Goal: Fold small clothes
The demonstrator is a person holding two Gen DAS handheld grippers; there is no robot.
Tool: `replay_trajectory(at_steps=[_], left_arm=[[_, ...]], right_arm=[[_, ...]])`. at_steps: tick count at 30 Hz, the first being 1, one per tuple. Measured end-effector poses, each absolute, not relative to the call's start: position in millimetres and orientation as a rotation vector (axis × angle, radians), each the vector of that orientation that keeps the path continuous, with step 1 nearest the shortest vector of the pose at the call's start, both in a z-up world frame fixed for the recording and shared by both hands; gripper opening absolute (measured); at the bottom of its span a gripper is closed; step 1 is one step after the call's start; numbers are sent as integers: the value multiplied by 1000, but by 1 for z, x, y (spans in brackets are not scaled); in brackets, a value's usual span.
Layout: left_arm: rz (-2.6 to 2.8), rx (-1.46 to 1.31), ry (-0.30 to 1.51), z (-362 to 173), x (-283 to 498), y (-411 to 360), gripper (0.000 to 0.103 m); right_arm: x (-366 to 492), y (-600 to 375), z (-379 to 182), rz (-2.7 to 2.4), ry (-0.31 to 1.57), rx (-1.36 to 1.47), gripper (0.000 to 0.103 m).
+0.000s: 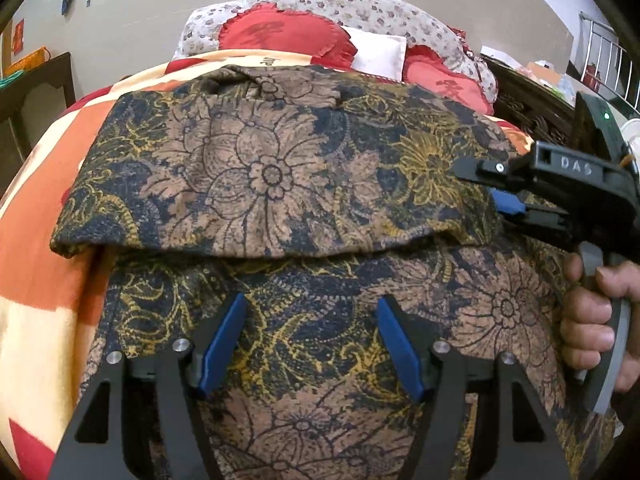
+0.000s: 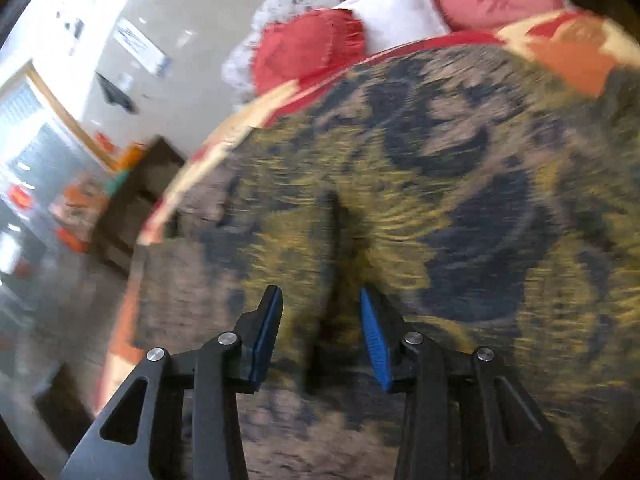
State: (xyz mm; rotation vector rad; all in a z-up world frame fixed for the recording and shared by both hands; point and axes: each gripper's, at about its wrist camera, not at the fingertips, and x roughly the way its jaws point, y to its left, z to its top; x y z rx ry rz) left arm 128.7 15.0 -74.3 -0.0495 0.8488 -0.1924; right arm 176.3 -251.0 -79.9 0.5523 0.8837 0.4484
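Note:
A brown, black and yellow flower-print garment (image 1: 280, 184) lies on the bed with its far part folded over toward me; the fold edge runs across the middle of the left wrist view. My left gripper (image 1: 312, 344) is open just above the near part of the cloth and holds nothing. My right gripper (image 1: 486, 194) shows at the right edge of that view, held by a hand, with its tips over the right end of the folded layer. In the blurred right wrist view the right gripper (image 2: 320, 336) is open over the same garment (image 2: 460, 200), above a dark crease.
The garment lies on an orange, cream and red bedspread (image 1: 44, 264). Red heart cushions (image 1: 280, 36), a white pillow (image 1: 380, 56) and a floral quilt (image 1: 360, 4) are piled at the head. Dark wooden furniture (image 1: 36, 92) stands at the left and a carved one (image 1: 528, 108) at the right.

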Motion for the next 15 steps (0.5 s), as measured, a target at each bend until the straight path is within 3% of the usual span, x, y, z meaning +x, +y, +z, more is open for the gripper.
replay_trajectory(at_steps=[2, 5, 15], left_arm=[[-192, -49, 849, -74, 129, 15, 71], [-192, -48, 849, -75, 129, 15, 71], [-184, -36, 850, -76, 129, 13, 72]], right_arm=[[179, -249, -81, 503, 890, 556, 23], [178, -253, -77, 475, 874, 578, 2], [134, -346, -37, 124, 805, 376, 0]])
